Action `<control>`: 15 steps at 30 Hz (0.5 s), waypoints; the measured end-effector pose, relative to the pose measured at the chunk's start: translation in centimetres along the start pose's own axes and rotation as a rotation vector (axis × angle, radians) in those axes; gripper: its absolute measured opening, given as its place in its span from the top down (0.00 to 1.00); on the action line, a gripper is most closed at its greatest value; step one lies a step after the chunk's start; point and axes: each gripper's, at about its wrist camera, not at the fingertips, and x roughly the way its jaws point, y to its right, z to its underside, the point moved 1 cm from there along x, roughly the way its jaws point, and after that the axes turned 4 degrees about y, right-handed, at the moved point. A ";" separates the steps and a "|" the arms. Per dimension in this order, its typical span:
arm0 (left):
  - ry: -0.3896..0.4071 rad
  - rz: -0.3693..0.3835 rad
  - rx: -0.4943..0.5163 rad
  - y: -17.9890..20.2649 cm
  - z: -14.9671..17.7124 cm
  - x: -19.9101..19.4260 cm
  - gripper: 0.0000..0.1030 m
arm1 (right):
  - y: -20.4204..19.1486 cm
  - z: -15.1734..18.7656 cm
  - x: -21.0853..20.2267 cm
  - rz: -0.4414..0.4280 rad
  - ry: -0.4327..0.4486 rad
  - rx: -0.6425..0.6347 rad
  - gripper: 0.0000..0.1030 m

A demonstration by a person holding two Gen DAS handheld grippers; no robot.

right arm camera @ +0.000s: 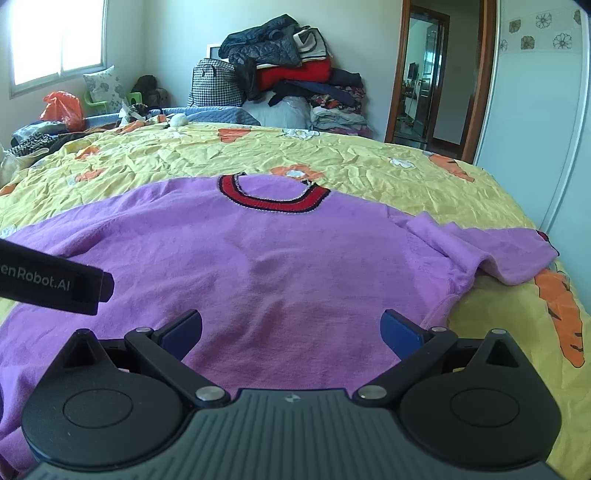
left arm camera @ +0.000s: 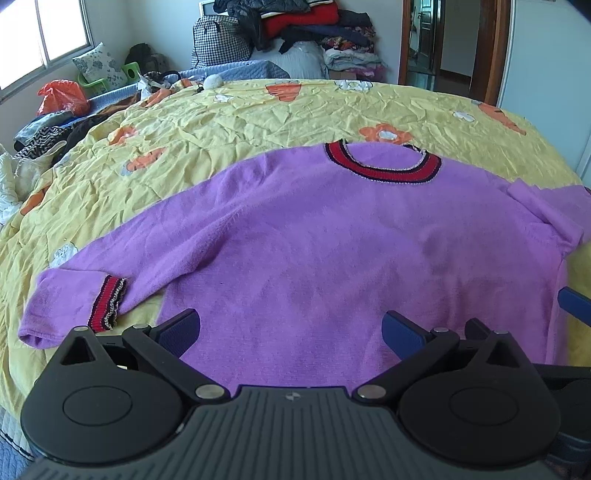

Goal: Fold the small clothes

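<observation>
A purple sweater (left arm camera: 314,240) with a red and dark striped collar (left arm camera: 384,166) lies flat on the yellow bedspread (left arm camera: 184,122), collar away from me. Its left sleeve is folded back, the striped cuff (left arm camera: 107,302) showing. The right sleeve (right arm camera: 491,247) lies bunched at the right. My left gripper (left arm camera: 291,328) hovers open over the sweater's lower left hem, nothing between its blue pads. My right gripper (right arm camera: 291,328) is open over the lower right part of the sweater (right arm camera: 258,266). The left gripper's body (right arm camera: 55,284) shows at the left edge of the right wrist view.
Piled clothes (left arm camera: 306,29) and a checked bag (left arm camera: 218,40) stand beyond the bed's far edge. An orange plastic bag (left arm camera: 62,96) and loose garments lie at the far left. A doorway (right arm camera: 424,77) and white wardrobe (right arm camera: 535,92) are at the right.
</observation>
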 end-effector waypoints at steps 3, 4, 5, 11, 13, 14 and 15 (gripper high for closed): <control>0.002 0.003 0.005 0.3 -0.2 0.0 0.00 | 0.6 0.0 0.1 -0.002 -0.002 0.018 0.00; 0.001 0.004 0.006 0.4 -0.2 0.0 0.00 | 0.8 0.0 0.1 -0.008 -0.003 0.024 0.00; 0.002 0.004 0.010 0.5 -0.2 0.0 0.00 | 0.9 0.0 0.2 -0.009 -0.003 0.027 0.00; -0.003 0.007 0.013 0.7 -0.3 -0.1 0.00 | 1.5 -0.2 0.2 0.001 0.006 0.033 0.00; -0.003 0.005 0.012 0.7 -0.3 -0.1 0.00 | 1.7 -0.3 0.2 0.012 0.008 0.030 0.00; -0.005 0.004 0.011 0.7 -0.3 -0.1 0.00 | 1.9 -0.3 0.2 0.009 0.009 0.032 0.00; -0.005 0.005 0.011 0.7 -0.3 -0.1 0.00 | 2.0 -0.3 0.2 0.004 0.012 0.032 0.00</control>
